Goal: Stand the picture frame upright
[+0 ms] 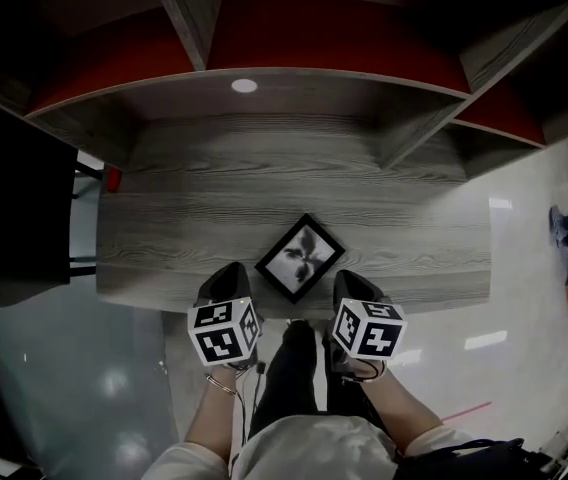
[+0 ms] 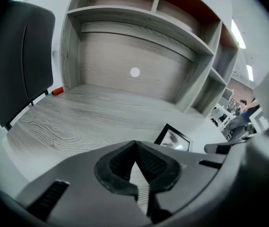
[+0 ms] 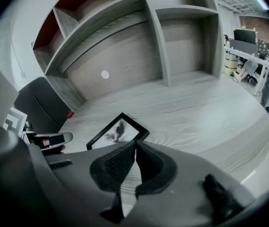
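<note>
While the picture frame [image 1: 300, 258] lies flat and cornerwise on the grey bench [image 1: 214, 208], at lower centre of the head view near the front edge, the left tool [image 1: 232, 270] and right tool [image 1: 350, 278] hang just beside it, jaws pressed together, holding nothing.

The table [image 1: 214, 208] is pale grey with a darker, streaky wood grain, and the shelf [image 1: 419, 118] above it has the same grey grain with red backs in its compartments. The picture frame [image 1: 300, 257] is black around a white-and-grey print with dark blots. The left hand-held gripper [image 1: 228, 271] and right hand-held gripper [image 1: 351, 280] are dark grey with black-and-white square markers, and the chair [image 1: 14, 208] is black.
</note>
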Tool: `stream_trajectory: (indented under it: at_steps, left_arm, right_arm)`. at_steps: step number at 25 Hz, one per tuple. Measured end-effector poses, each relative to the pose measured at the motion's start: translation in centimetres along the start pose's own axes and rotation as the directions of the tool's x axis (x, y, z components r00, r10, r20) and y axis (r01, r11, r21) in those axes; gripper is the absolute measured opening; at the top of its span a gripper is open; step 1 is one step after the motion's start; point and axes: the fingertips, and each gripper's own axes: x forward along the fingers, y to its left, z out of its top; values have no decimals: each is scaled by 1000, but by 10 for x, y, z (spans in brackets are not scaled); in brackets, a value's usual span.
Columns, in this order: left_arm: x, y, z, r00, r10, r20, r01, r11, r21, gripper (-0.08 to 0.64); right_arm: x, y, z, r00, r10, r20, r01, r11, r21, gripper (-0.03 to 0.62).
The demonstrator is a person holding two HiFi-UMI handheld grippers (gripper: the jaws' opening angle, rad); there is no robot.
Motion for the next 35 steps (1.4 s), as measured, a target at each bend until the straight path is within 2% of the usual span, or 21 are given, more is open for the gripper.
stream_trajectory:
  at_steps: [6,21,24,35]
  left_arm:
    - [0,2,-5,1000,-3,-8,3,1000,2,5]
    - [1,17,-11,1000,9,-14,-9,1000,-14,5]
    - [4,17,-11,1000,9,-15,-9,1000,-19,5]
    - [15,17,-10,1000,-3,-23,3,1000,-5,5]
  right_arm:
    - [1,7,0,1000,20,11,-21,1000,21,32]
    - [19,19,-1,999,17,-28,-16,999,49,39]
    - [22,18,-3,999,12,-44,-9,998,57,103]
    - [34,17,-15,994,-6,-107,20,991,133,140]
